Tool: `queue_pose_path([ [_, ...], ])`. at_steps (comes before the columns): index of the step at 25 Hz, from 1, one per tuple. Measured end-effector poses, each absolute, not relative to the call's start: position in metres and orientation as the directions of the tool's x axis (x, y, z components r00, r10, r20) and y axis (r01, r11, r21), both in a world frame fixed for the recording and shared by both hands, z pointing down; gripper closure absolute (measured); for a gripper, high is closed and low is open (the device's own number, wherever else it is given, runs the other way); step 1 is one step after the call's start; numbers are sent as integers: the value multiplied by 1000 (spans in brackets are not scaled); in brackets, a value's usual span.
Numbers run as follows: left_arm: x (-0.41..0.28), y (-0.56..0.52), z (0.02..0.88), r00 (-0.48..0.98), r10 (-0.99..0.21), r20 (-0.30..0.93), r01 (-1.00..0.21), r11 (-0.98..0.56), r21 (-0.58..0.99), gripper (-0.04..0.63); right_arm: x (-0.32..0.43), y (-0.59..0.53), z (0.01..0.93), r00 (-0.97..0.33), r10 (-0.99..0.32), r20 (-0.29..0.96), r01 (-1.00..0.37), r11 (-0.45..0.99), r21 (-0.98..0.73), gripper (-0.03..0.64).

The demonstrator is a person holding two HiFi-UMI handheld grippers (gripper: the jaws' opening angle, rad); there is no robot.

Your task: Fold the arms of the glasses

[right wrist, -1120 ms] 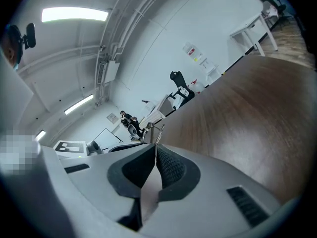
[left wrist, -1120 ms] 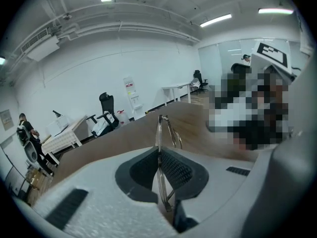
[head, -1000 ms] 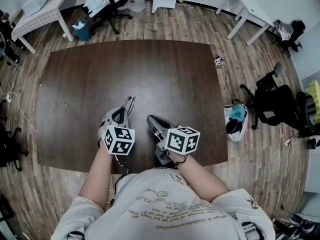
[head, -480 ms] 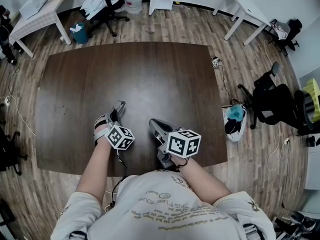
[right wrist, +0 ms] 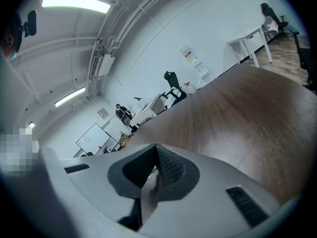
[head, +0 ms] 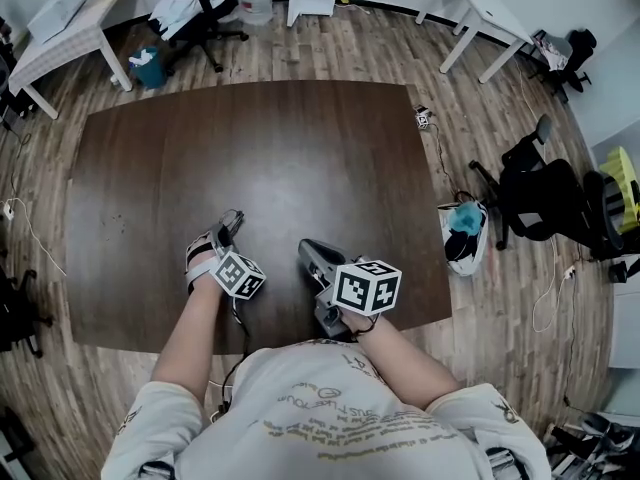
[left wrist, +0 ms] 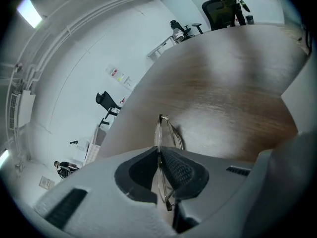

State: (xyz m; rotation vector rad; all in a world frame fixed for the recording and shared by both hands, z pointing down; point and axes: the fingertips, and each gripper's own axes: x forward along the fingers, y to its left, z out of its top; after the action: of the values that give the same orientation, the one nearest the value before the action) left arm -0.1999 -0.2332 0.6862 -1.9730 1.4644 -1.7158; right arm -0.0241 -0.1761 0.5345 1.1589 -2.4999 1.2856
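The glasses (left wrist: 166, 131), a thin metal frame with clear lenses, are seen edge-on in the left gripper view, sticking out forward over the dark brown table (head: 300, 138). My left gripper (left wrist: 159, 155) is shut on their near end, and I cannot tell if their far end touches the wood. From the head view the left gripper (head: 231, 220) sits low near the table's front, with the glasses (head: 237, 214) a faint glint at its tip. To its right, my right gripper (head: 305, 247) rests shut with nothing between its pads (right wrist: 168, 168).
Office chairs (head: 545, 203) and a bag with something teal (head: 462, 230) stand on the wooden floor to the table's right. White tables (head: 480, 18), another chair (head: 195, 8) and a blue bin (head: 145, 66) lie beyond the far edge.
My left gripper has sunk toward the table, shifted a little left and rolled, carrying the glasses down with it. The right gripper has stayed put.
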Motion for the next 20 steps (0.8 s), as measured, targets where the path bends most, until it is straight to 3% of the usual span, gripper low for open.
queue_pose_path([
  [7, -200, -224, 699, -113, -679, 725, -605, -531, -593, 556, -19, -175, 537, -701, -585, 408, -667, 334, -666, 601],
  [10, -193, -221, 698, -77, -671, 738, -634, -539, -555, 476, -17, -176, 537, -703, -583, 407, -664, 335, -669, 601],
  [13, -189, -219, 689, -53, -694, 719, -681, -501, -534, 446, -17, -177, 537, -710, -578, 402, -658, 341, -671, 601],
  [17, -178, -214, 660, 28, -730, 683, -801, -424, -422, 460, -19, -178, 536, -714, -578, 395, -656, 356, -665, 601],
  [20, -162, -207, 637, 127, -724, 678, -888, -388, -248, 564, -20, -180, 533, -710, -584, 393, -667, 378, -642, 601],
])
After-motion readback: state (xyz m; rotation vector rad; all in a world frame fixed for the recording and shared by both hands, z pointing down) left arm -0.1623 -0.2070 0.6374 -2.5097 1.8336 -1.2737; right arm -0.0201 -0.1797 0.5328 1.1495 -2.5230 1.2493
